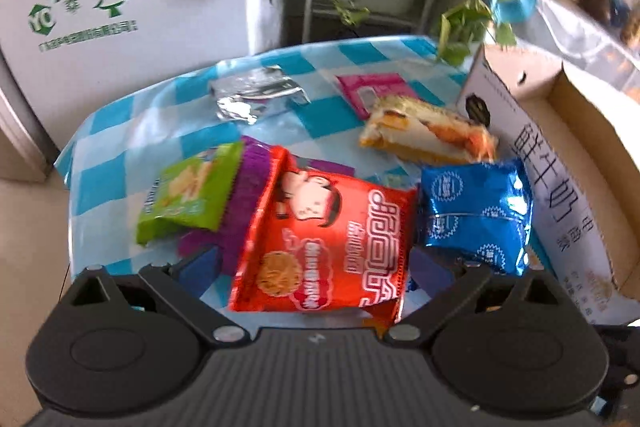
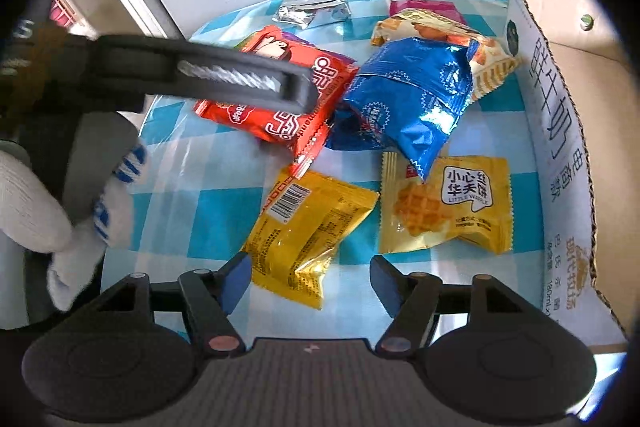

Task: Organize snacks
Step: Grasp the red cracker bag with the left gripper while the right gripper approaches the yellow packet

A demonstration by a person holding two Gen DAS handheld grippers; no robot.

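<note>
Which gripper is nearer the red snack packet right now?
Left. The left gripper has the red snack packet between its fingers; the right gripper is nearer the camera, over a yellow packet.

The left gripper (image 1: 316, 267) apparently pinches a red snack packet (image 1: 320, 239), beside a blue packet (image 1: 476, 215).
</note>
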